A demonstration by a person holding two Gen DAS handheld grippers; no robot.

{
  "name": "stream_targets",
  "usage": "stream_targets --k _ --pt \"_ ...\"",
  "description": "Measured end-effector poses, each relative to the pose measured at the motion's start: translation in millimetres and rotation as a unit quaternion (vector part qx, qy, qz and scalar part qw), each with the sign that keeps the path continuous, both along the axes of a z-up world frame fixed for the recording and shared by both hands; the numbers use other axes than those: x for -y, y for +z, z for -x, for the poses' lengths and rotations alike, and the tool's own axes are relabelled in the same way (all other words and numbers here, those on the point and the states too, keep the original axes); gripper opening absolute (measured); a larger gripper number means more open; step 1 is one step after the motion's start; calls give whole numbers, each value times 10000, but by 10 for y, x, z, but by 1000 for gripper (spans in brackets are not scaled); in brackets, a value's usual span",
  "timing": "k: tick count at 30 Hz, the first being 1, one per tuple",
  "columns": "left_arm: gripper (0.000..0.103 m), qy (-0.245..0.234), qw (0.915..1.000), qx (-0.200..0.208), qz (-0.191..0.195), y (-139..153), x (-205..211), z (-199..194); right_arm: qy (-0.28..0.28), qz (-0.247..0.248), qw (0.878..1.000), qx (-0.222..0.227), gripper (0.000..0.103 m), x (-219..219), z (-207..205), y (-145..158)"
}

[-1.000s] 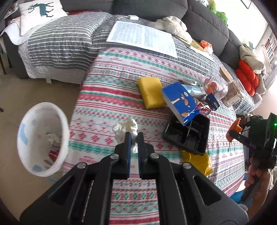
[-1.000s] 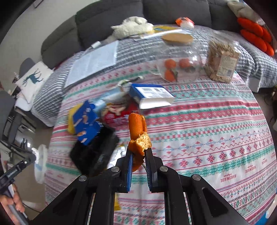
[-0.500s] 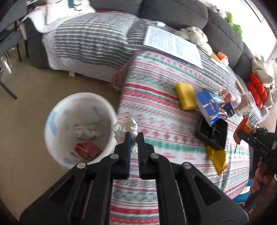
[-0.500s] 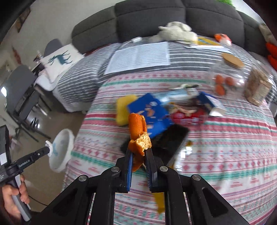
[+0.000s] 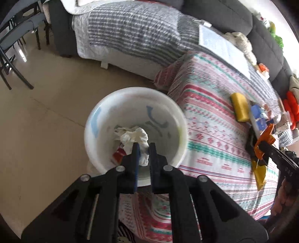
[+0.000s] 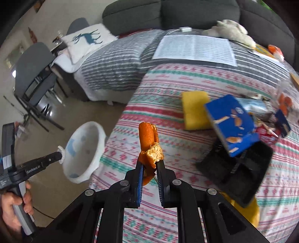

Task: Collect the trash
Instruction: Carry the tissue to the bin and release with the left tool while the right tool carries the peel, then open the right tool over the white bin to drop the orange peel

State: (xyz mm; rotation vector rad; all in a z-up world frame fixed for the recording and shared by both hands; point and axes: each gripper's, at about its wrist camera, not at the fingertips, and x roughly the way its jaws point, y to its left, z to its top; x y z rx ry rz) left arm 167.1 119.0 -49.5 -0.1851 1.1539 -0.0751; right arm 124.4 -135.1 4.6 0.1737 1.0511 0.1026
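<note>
Left gripper (image 5: pixel 143 149): poised over the mouth of the white bin (image 5: pixel 93 138), which stands on the floor just left of the patterned surface (image 5: pixel 209 119); its fingers have just been easing apart, with the crumpled white tissue (image 5: pixel 134 138) between their tips, and it cannot be told whether the pads still press on it. Bin contents: more crumpled white paper and a red wrapper (image 5: pixel 118 155) at the bottom. Right gripper (image 6: pixel 150 164): above the near left part of the surface, fingers clenched on a piece of orange peel (image 6: pixel 148 138) that sticks up past the tips, pith side showing. On the surface, toward the right: yellow sponge (image 6: pixel 195 110); blue snack box (image 6: pixel 231 125) leaning over a black plastic tray (image 6: pixel 237 168); a yellow wrapper (image 6: pixel 252 211) at the tray's near edge; red packet (image 6: pixel 265 134) beyond the box. Far side: grey striped cover over a dark sofa (image 6: pixel 196 13), with a printed sheet (image 6: pixel 194 50), a pale soft toy (image 6: pixel 229 30) and a cushion with a deer motif (image 6: pixel 87 39). Far left: dark chair (image 6: pixel 33 74) on the floor. A hand (image 6: pixel 13 211) grips the left gripper's handle at the lower left of the right wrist view.
</note>
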Motion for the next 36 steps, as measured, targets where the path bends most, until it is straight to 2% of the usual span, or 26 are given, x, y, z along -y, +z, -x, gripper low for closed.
stream_targets --k 1,2,3,6,9,15,23,26,27,28,30,35,36 --pt "28 91 9999 -45 -25 -23 -39 -8 58 1 10000 -13 14 -63 -23 -19" --pt "53 151 9998 -74 -47 -33 -60 -7 93 -8 10000 -20 14 -100 -34 -22" --pt "69 216 9997 -77 -92 -34 -80 -8 145 -33 9999 -28 14 -157 -53 -32" --pt "72 264 9991 -32 -323 6 -122 18 258 -92 9996 -40 14 -298 -104 -53" --pt "86 406 9974 -80 -592 20 -204 96 367 -162 9992 -76 14 -431 -174 -84" --pt "87 440 9933 -278 -1029 -59 -366 212 432 -275 9984 -256 14 -644 -329 -269" --pt "90 565 9925 -329 -1029 -20 -628 326 780 -552 9950 -280 15 -1071 -489 -385" --pt "90 630 9926 -269 -1003 11 -685 358 814 -949 9919 -236 18 -1157 -526 -420" --pt "90 646 9927 -242 -994 17 -688 360 816 -1040 9911 -182 26 -1170 -524 -411" --pt "90 656 9927 -221 -990 21 -689 368 832 -1093 9905 -116 43 -1180 -509 -390" --pt "91 651 9925 -221 -1011 22 -671 382 810 -994 9917 45 64 -1176 -452 -320" --pt "91 510 9937 -182 -979 62 -525 416 686 -864 9937 193 64 -962 -245 -103" --pt "95 452 9941 -144 -977 81 -472 420 602 -790 9949 199 64 -880 -185 -63"
